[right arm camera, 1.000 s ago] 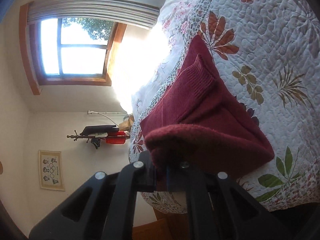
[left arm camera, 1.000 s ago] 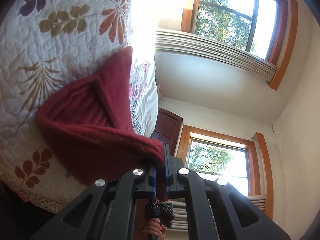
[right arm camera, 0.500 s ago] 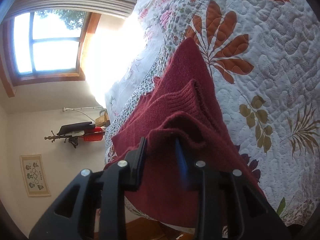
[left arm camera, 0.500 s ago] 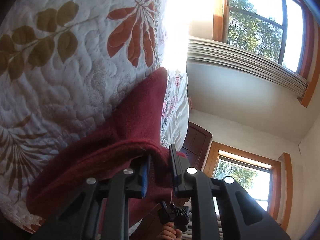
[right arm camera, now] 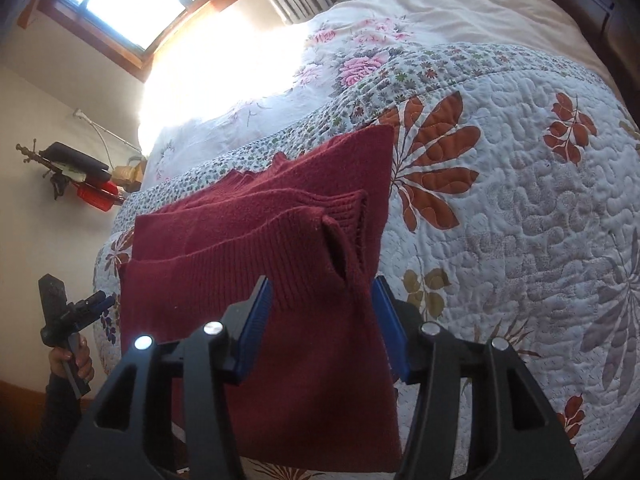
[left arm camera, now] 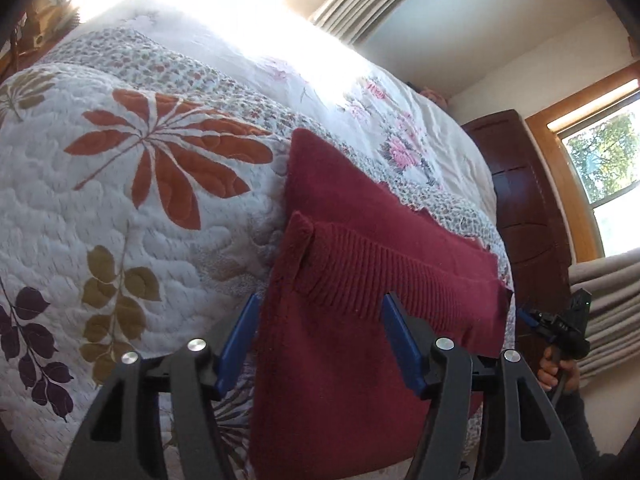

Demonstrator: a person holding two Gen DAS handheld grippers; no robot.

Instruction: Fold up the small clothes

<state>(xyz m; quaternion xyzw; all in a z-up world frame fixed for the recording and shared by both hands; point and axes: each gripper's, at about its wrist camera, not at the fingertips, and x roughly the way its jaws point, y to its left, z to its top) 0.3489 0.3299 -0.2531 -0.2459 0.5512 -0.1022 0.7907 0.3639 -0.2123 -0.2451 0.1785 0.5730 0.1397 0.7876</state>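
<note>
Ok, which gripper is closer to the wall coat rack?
Left. The left gripper is off the red sweater's left edge, on the coat rack's side; the right gripper is over the sweater's right part.

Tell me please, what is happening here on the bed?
A person is folding a dark red sweater on a quilted bedspread with two handheld grippers. The left gripper and the right gripper are both open, and neither grips the cloth. The sweater lies folded over on itself, its ribbed edge on top.

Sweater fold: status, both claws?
Left claw open, right claw open. Red sweater folded flat on quilt. Nothing in the way.
</note>
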